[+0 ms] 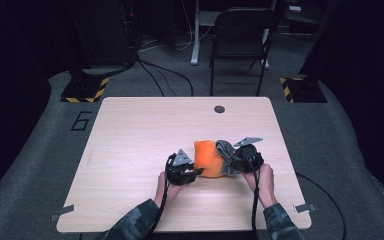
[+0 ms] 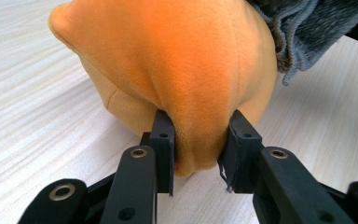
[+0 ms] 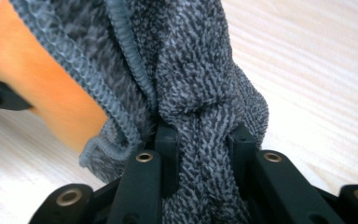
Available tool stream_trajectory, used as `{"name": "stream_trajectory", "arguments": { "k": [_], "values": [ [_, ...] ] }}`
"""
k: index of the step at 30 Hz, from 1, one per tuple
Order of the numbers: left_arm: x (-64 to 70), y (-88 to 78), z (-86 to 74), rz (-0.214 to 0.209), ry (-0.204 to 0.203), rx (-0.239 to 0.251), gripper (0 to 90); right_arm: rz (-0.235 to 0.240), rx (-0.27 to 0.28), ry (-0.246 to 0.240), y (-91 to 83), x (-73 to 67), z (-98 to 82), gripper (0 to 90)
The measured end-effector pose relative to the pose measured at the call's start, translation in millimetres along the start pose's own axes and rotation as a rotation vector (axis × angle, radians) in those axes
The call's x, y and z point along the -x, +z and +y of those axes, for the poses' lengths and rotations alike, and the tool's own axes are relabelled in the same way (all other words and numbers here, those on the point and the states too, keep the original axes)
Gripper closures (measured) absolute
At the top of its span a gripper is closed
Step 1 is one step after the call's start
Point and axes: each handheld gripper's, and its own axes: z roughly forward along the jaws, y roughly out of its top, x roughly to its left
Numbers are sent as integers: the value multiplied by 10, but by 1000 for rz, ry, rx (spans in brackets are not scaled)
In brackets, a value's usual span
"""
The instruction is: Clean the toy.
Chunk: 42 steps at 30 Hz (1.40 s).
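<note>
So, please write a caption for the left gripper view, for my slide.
Left gripper pinches a fold of the orange plush cloth, beside a grey knitted cloth, above the wooden table.

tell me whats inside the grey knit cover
An orange plush fills the grey knit cover and sticks out its open end. How far it reaches inside is covered by the knit.

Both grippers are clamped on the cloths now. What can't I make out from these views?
- Orange cloth: the left gripper view cuts off its top, the high view shows it small.
- Grey cloth: the right gripper covers its pinched fold.
- Whether the cloths are joined: the overlap hides it.
</note>
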Motion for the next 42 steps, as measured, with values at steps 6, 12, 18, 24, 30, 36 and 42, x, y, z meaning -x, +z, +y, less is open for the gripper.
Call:
{"name": "stream_trajectory", "arguments": {
  "k": [6, 12, 18, 24, 30, 36, 42],
  "values": [
    [-8, 1, 0, -6, -6, -3, 688, -17, -50, 55, 172, 128, -81, 717],
    [-9, -3, 1, -3, 0, -5, 688, -15, -123, 100, 514, 246, -216, 712],
    [-28, 0, -4, -3, -10, -1, 688, -29, -85, 88, 264, 289, -126, 721],
    [-6, 0, -3, 1, 6, -4, 687, 10, 78, 64, -214, 155, 91, 721],
    [-10, 0, -6, -1, 15, -8, 687, 141, 168, -74, -401, -397, 338, 716],
    [14, 1, -24, 11, 25, -14, 688, 100, 114, -141, -210, -630, 293, 714],
    [17, 4, -29, 12, 24, -10, 687, 66, 98, -136, -156, -507, 237, 712]
  ]
}}
